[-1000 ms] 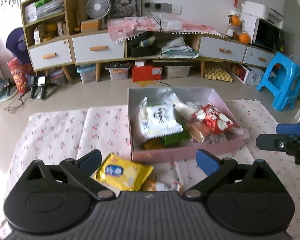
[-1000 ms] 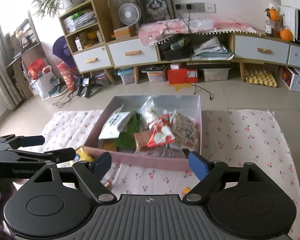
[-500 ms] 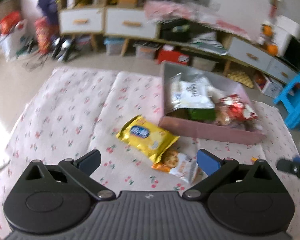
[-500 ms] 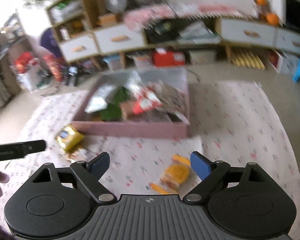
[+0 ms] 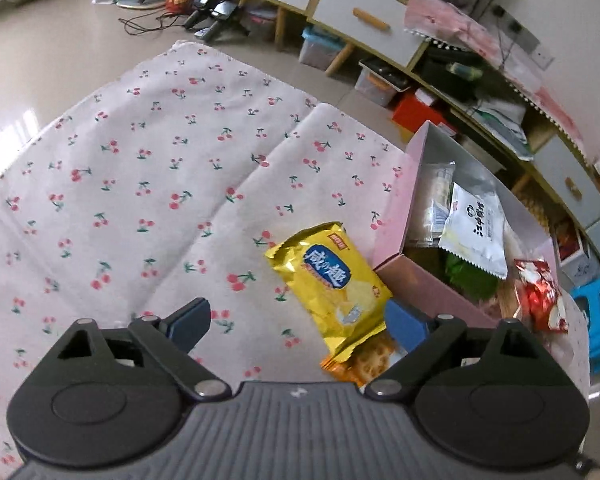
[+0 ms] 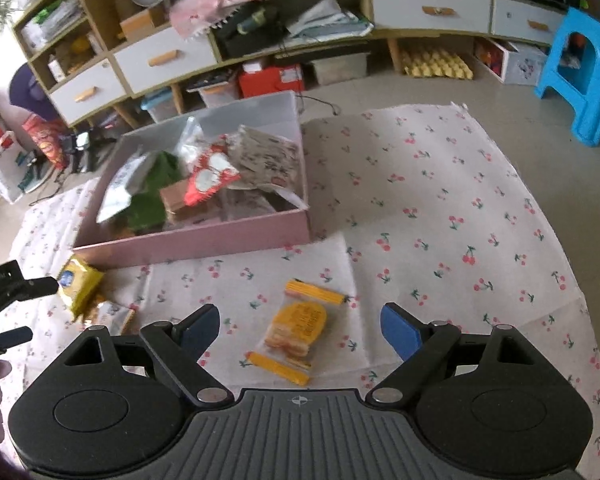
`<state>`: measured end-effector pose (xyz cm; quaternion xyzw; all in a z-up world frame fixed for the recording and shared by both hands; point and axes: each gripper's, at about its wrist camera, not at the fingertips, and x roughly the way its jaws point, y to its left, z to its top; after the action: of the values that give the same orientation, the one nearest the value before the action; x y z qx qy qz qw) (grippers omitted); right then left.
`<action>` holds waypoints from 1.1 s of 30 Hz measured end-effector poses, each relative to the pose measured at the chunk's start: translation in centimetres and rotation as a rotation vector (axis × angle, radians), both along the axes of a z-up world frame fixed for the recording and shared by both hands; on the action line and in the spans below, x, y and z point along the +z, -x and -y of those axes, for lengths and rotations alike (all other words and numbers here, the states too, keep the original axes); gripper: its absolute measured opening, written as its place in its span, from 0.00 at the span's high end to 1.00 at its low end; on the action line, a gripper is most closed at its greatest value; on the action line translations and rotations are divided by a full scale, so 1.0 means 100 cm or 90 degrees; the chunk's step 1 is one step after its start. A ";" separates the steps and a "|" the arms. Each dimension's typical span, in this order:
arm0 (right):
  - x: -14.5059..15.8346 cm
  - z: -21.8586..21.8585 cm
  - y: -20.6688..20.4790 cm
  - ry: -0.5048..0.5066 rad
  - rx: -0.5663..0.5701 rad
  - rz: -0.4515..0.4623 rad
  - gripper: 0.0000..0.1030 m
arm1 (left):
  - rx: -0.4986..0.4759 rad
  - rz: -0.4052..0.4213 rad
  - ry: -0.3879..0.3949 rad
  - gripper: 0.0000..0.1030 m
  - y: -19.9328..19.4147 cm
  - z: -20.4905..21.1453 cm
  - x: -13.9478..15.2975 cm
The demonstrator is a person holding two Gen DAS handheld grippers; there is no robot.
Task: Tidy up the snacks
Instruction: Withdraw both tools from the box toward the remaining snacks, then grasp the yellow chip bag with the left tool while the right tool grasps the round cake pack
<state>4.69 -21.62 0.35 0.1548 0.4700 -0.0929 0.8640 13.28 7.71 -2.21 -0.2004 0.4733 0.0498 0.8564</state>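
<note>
Your left gripper [image 5: 298, 322], jaws apart & empty, sits just short of the crinkly yellow foil cracker packet [image 5: 328, 290]; its long axis runs diagonal, away-left to near-right. Right gripper [image 6: 300, 328] also gapes, over the clear orange-printed biscuit pouch [image 6: 298, 330].

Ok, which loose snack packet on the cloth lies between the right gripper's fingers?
The clear packet with orange biscuits and yellow ends; the shiny yellow packet lies by the left gripper.
</note>
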 end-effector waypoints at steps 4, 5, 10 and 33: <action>-0.009 0.005 -0.004 -0.003 -0.012 -0.014 0.13 | 0.024 0.002 0.000 0.10 -0.005 0.010 -0.005; -0.012 0.006 -0.006 -0.005 -0.016 -0.017 0.13 | 0.030 0.002 0.001 0.10 -0.007 0.011 -0.006; -0.026 0.008 -0.013 -0.017 -0.038 -0.039 0.13 | 0.055 0.003 -0.013 0.13 -0.014 0.020 -0.015; -0.056 0.005 -0.027 0.046 -0.002 -0.067 0.13 | -0.199 -0.012 -0.028 0.48 -0.017 -0.018 -0.013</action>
<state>7.37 -22.15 -5.22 0.1192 0.5111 -0.1191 0.8428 14.97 9.51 -3.50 -0.1047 0.5054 -0.0721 0.8534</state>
